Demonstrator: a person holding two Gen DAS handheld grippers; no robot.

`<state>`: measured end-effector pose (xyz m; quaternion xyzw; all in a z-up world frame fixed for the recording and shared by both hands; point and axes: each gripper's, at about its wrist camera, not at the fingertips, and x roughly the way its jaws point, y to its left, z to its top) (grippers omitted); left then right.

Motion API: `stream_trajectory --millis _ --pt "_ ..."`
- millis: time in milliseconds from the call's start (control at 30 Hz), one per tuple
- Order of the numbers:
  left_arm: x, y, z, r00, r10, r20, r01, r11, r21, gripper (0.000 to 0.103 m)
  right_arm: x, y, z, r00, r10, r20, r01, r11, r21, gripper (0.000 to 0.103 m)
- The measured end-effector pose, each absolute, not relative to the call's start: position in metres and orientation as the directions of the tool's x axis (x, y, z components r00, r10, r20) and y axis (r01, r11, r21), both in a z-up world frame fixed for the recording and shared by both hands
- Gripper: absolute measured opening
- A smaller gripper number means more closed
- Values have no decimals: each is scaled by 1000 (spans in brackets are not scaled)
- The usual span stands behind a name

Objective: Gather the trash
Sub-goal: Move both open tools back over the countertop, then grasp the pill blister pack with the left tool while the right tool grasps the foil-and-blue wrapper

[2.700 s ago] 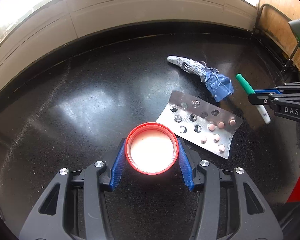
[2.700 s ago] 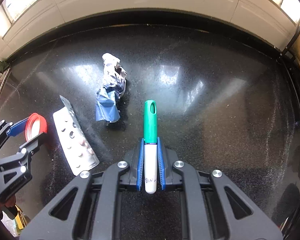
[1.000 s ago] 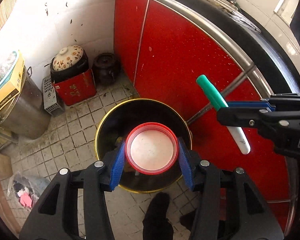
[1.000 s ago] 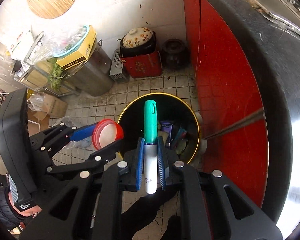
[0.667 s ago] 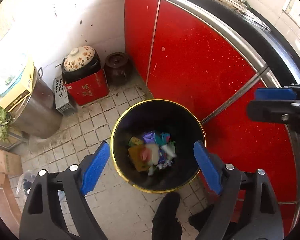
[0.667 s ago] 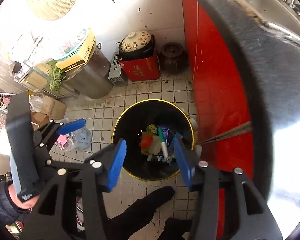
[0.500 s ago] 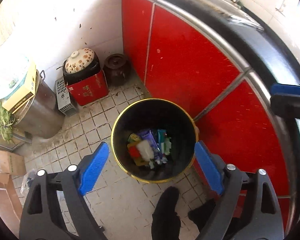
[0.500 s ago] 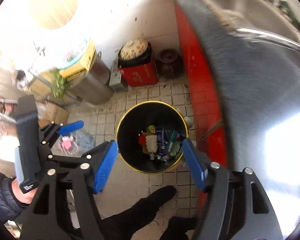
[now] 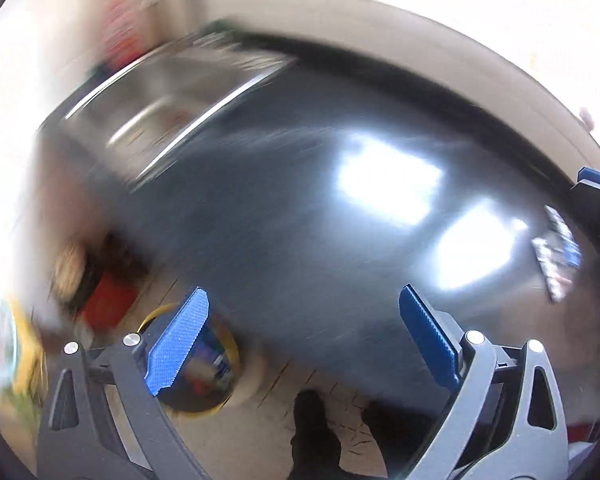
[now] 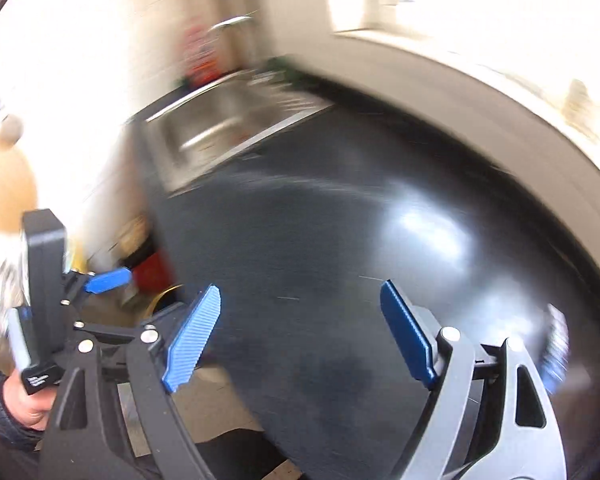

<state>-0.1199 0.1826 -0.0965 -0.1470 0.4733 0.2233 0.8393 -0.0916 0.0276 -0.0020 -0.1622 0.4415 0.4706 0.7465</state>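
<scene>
Mostly, motion blur is smearing both views, so no brand, label or writing is coming through legibly; a small white mark on the black handle of the left gripper in the right wrist view is too blurred to read.

The left gripper (image 9: 302,336) is standing with its blue ribbed pads far apart and still widening, nothing between them. The right gripper (image 10: 300,332) is likewise spreading its blue pads, with nothing between them. A hand (image 10: 28,404) in a dark sleeve is gripping the left gripper's handle at the near left.

Both grippers are pointing down over a glossy black speckled countertop (image 9: 300,208), which is catching bright window reflections. At the far left a stainless steel sink (image 10: 220,132) is sitting sunk into the counter, with pale wall behind.

A blurred silver and blue piece of trash (image 9: 556,248) is lying on the counter at the right. Below the counter's near-left edge, a round black bin with a yellow rim (image 9: 198,376) is standing on the pale floor, holding colourful litter, partly hidden behind the left pad.
</scene>
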Motion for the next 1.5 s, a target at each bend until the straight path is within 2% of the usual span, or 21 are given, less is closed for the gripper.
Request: stream_trajectory --millis 200,333,467,667,900,1233,1400,1500 --pt "-19 88 -79 505 58 -861 -239 968 -75 93 -20 -79 -12 327 477 -816 -667 728 158 80" --pt "16 20 -76 508 19 -861 -102 994 -39 94 8 -141 -25 366 417 -832 -572 806 152 80" --pt "33 -16 -82 489 -25 -872 -42 998 -52 93 25 -171 -36 372 390 -842 -538 830 147 80" --pt "49 -39 -94 443 -45 -895 -35 997 -67 94 41 -176 -54 352 380 -856 -541 828 145 80" --pt "85 -62 -129 377 -100 -921 -109 983 -151 94 81 -173 -99 267 367 -891 -564 809 165 80" --pt "136 -87 -195 289 -52 -956 -267 954 -133 93 133 -153 -165 130 349 -928 -639 745 190 77" --pt "144 -93 -211 278 -7 -961 -309 946 -96 94 147 -142 -187 54 344 -937 -658 718 226 66" --pt "144 -98 -212 292 5 -957 -310 947 -89 93 148 -139 -198 19 333 -943 -661 711 238 42"
